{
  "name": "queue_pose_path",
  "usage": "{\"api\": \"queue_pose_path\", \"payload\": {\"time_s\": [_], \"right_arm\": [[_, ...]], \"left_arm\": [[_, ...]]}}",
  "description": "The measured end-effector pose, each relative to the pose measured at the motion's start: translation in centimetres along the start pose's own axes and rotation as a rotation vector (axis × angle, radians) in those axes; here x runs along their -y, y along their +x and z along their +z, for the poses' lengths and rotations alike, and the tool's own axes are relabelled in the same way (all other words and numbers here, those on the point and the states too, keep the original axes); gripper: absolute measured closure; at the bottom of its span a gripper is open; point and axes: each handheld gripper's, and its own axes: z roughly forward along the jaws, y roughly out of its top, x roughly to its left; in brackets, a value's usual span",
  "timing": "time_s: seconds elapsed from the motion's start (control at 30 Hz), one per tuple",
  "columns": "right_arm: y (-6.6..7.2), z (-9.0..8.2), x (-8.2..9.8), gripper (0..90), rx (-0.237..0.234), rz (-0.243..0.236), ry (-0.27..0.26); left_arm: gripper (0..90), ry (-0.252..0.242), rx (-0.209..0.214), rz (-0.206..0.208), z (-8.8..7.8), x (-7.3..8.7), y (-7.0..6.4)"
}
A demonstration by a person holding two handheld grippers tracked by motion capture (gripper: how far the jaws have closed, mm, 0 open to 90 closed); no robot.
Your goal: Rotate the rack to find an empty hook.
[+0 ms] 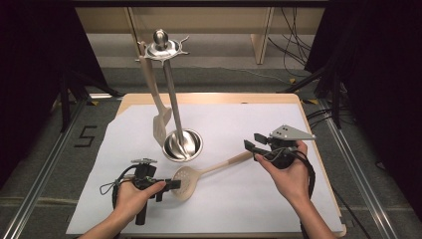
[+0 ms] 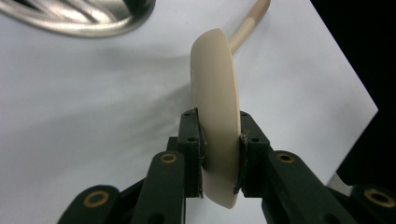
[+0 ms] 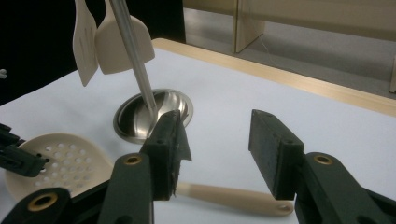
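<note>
Two grippers bear on one skimmer (image 1: 191, 175), which lies on the white sheet (image 1: 239, 204) in front of the stand (image 1: 182, 144), bowl toward the person's left and handle running up and to the right. We note the left gripper (image 1: 175, 184) clamped on the bowl: in the left gripper view its pads (image 2: 201, 144) press both faces of the cream bowl (image 2: 215, 116), which stands on edge between them, so that end is tilted up off the sheet. The right gripper (image 1: 255, 144) stands open; in the right gripper view its jaws are spread well apart, with the handle's end (image 3: 243, 198) lying low between and just beyond them, untouched. The long axis of the skimmer runs straight from one gripper to the other — the left has the bowl end, the right is nearest the handle end and faces along it. We judge that the coming move turns on the right jaws dropping over that handle tip. Two spatulas (image 3: 105, 39) hang from the stand, well apart from both grippers.
</note>
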Motion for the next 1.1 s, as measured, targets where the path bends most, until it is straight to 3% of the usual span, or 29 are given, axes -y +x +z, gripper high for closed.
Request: {"api": "queue_pose_path", "payload": {"time_s": [0.23, 0.33, 0.4, 0.43, 0.5, 0.53, 0.57, 0.6, 0.73, 0.83, 0.87, 0.97, 1.0, 1.07, 1.1], "right_arm": [[0.1, -0.1, 0.1, 55.0, 0.006, 0.003, -0.001], [0.1, -0.1, 0.1, 55.0, 0.007, 0.007, 0.002], [0.1, 0.0, 0.1, 55.0, 0.006, 0.004, 0.004], [0.0, 0.0, 0.1, 55.0, 0.002, -0.001, 0.003], [-0.1, 0.0, 0.2, 54.9, 0.0, -0.013, -0.003], [-0.2, -0.1, 0.2, 54.9, 0.004, -0.019, 0.005], [0.0, -0.1, 0.3, 54.8, 0.005, 0.014, 0.001], [-0.4, -0.1, 0.3, 54.8, 0.001, -0.009, -0.002], [-0.7, -0.3, 0.4, 54.8, 0.012, 0.017, 0.01], [-0.9, -0.3, 0.4, 54.8, 0.015, 0.014, 0.011], [-1.0, -0.3, 0.4, 54.8, 0.013, 0.017, 0.006], [-1.1, -0.4, 0.3, 54.8, 0.022, 0.016, 0.015], [-1.1, -0.4, 0.3, 54.8, 0.017, 0.023, 0.015], [-1.4, -0.4, 0.4, 54.8, 0.033, -0.005, 0.009], [-1.3, -0.6, 0.5, 54.8, 0.024, 0.021, 0.015]], "left_arm": [[74.9, 0.028, -0.002, -0.005, -1.9, 1.2, 0.7], [74.4, 0.039, -0.016, 0.017, -2.4, 1.4, 0.7], [71.8, 0.059, -0.032, 0.076, -2.7, 1.4, 0.7], [68.6, 0.045, -0.058, 0.117, -2.9, 1.3, 0.7], [55.7, 0.019, -0.125, 0.234, -3.4, 1.0, 0.5], [48.9, 0.0, -0.147, 0.266, -3.7, 0.8, 0.4], [47.5, -0.029, -0.163, 0.286, -4.0, 0.5, 0.2], [45.8, -0.047, -0.17, 0.317, -4.2, 0.3, 0.0], [43.7, -0.109, -0.238, 0.463, -5.4, -1.4, -1.6], [44.3, -0.146, -0.232, 0.554, -5.5, -2.5, -2.9], [44.8, -0.16, -0.206, 0.547, -5.3, -2.8, -3.4], [45.4, -0.129, -0.145, 0.57, -4.4, -3.9, -4.1], [45.5, -0.109, -0.136, 0.58, -3.9, -4.3, -4.3], [45.8, -0.086, -0.13, 0.589, -2.9, -5.1, -4.6], [46.3, -0.071, -0.124, 0.599, -2.5, -5.4, -4.7]]}}
